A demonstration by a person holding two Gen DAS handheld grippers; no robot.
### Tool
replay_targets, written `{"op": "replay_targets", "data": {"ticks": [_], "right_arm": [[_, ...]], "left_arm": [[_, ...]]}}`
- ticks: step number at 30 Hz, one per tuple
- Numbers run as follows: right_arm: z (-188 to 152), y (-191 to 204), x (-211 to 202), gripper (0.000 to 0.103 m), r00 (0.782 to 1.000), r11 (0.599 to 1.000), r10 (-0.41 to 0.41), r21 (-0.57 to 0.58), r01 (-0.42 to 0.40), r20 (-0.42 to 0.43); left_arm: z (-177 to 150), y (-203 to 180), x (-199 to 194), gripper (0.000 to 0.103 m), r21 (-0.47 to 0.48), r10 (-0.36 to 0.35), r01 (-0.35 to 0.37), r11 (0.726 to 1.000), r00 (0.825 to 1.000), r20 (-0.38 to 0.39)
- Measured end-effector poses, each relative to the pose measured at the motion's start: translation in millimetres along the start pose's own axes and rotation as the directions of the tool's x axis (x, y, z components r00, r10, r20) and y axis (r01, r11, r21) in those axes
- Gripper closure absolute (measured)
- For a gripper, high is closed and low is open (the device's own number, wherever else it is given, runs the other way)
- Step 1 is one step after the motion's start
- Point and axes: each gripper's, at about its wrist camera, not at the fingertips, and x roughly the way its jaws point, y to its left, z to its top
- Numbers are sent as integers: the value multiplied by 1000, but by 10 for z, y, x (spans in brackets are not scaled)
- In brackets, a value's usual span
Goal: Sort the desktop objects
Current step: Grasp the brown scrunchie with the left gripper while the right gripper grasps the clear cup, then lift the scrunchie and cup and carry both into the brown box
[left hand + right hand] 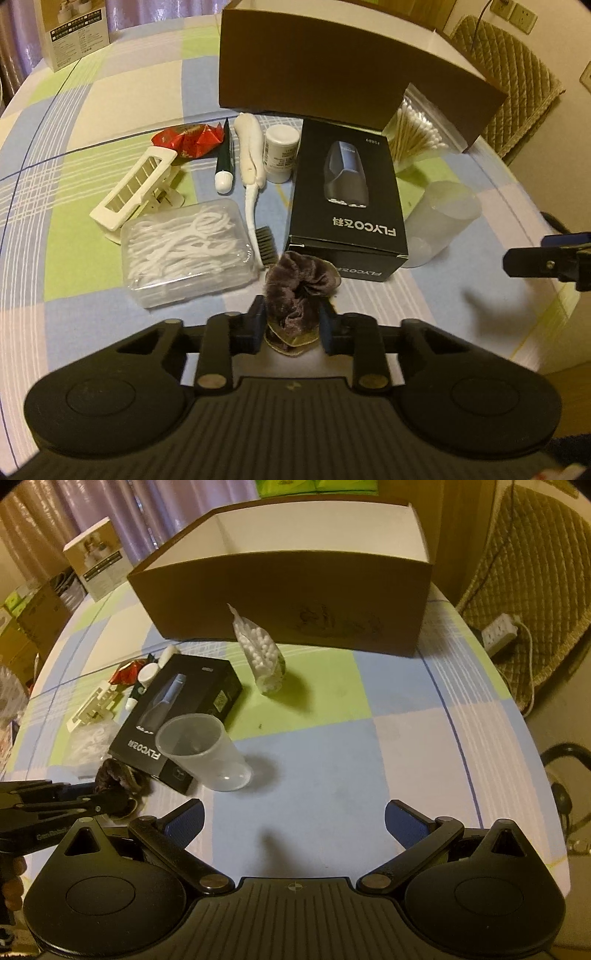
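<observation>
The left gripper (291,325) pinches a brown velvet scrunchie with gold trim (299,291), which sits on the checked tabletop (92,288) just in front of the black FLYCO shaver box (347,199). Left of that box lie a clear plastic case of white floss picks (188,251) and a white toothbrush (251,162); a frosted plastic cup (203,753) touches its right side. The right gripper (295,823), fingers spread wide and holding nothing, hovers to the box's right. Behind the box stands a large open brown cardboard carton (288,590).

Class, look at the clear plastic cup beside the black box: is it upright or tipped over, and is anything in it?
Upright and empty. The cup stands on its base with its open rim upward, and only its bare bottom shows inside.
</observation>
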Motion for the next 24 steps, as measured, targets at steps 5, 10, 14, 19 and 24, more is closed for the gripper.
{"op": "replay_targets", "data": {"ticks": [5, 10, 14, 19, 24], "right_arm": [[75, 90, -32, 2, 999, 998, 40, -46, -39, 15], [121, 265, -33, 2, 995, 992, 83, -104, -77, 58], [125, 413, 20, 13, 991, 985, 98, -148, -85, 89], [143, 528, 119, 22, 991, 985, 95, -155, -79, 97], [152, 638, 200, 33, 991, 986, 86, -153, -70, 106]], "left_arm": [[-32, 42, -130, 83, 3, -2, 2, 1000, 1000, 5], [-23, 119, -282, 83, -9, 7, -7, 1000, 1000, 19], [29, 189, -390, 83, -20, 17, -16, 1000, 999, 40], [100, 266, -481, 83, -31, 21, -20, 999, 998, 61], [141, 320, -494, 83, -35, 21, -19, 999, 998, 59]]}}
